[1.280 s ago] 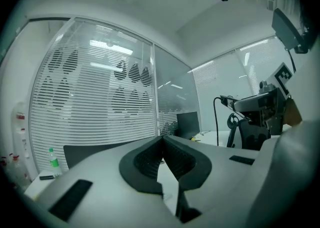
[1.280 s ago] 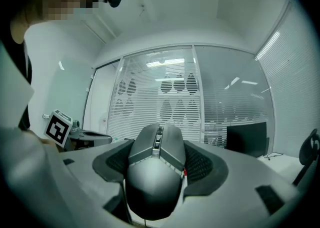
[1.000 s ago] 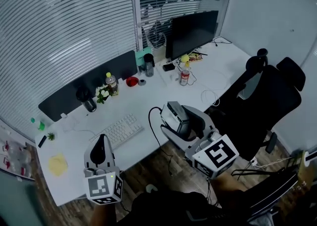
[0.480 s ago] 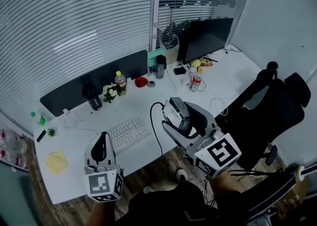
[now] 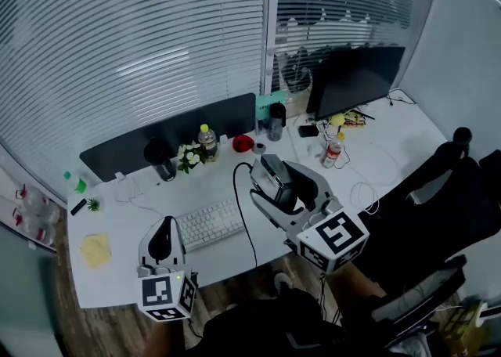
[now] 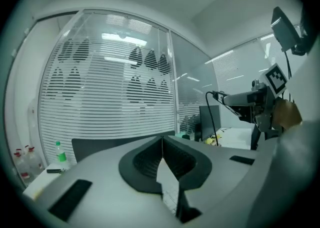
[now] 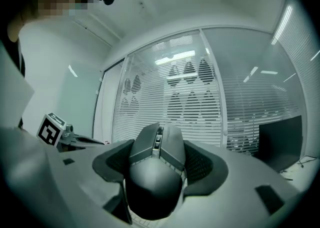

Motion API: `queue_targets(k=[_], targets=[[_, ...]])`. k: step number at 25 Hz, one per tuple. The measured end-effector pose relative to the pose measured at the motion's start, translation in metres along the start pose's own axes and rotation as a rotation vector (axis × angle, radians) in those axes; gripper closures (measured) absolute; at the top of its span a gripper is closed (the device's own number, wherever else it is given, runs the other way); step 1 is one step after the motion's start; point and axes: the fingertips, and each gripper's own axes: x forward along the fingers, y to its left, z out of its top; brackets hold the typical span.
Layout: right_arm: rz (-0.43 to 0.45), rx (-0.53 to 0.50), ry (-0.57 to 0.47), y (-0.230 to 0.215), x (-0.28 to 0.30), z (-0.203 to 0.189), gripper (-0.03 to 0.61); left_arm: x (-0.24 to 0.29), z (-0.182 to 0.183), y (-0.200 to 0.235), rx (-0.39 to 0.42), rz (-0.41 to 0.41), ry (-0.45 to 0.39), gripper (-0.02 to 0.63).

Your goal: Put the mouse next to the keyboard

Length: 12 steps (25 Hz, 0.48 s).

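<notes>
Mouse (image 7: 156,172) is clamped by its flanks between the wide-set jaws of your right gripper (image 5: 268,183). It hangs in the air over the white desk (image 5: 117,226), a little to the right of the keyboard (image 5: 207,224) as the head view shows it. Your left gripper (image 5: 160,239) has its jaws closed together on nothing and hovers just beside the keyboard's left end, so leave it out of this step. Bring the right gripper down with the mouse held flat, its underside parallel to the desk, and aim for the patch just beside the keyboard's right end, lined up with the key rows. That patch is probably bare, but the gripper body covers most of it from above, so go down slowly. Watch the black cable (image 5: 239,199) looping from the mouse past the keyboard's right end, and give it slack so it neither drags the keys nor tugs the mouse askew. The desk's front edge is near, so favour the side away from you. Spread the jaws only once the mouse rests fully on the surface, then draw straight back.
</notes>
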Motion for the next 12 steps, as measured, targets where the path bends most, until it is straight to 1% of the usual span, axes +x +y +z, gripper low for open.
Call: queue_targets(k=[6, 9, 12], targets=[[0.068, 0.031, 0.02, -0.037, 0.023, -0.014, 0.276, 0.017, -0.011, -0.012, -0.023, 0.097, 0.037, 0.583], [0.079, 0.038, 0.034, -0.056, 0.035, -0.027, 0.276, 0.025, -0.013, -0.018, -0.043, 0.125, 0.031, 0.583], [0.072, 0.043, 0.064, -0.075, 0.047, -0.045, 0.276, 0.03, -0.018, -0.024, -0.026, 0.157, 0.04, 0.583]])
